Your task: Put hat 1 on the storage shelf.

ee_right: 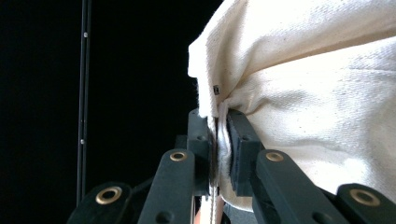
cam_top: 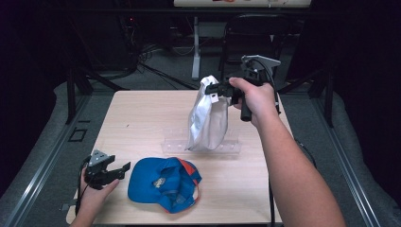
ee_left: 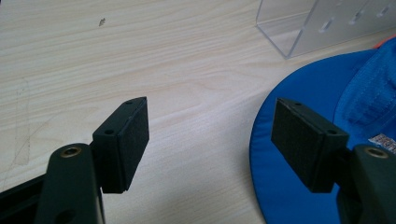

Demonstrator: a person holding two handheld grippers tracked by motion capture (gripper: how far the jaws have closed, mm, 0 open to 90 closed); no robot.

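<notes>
A pale wood table (cam_top: 142, 123) is set in a dark room. The right gripper (cam_top: 218, 89) is clamped on a white cap (cam_top: 207, 118), held up at one o'clock. The left gripper (cam_top: 115, 171) is held wide at eight o'clock, beside a blue cap (cam_top: 163, 182).

light: bright tabletop, dark surround | focus: high view soft – perhaps low-resolution | shadows: faint
</notes>
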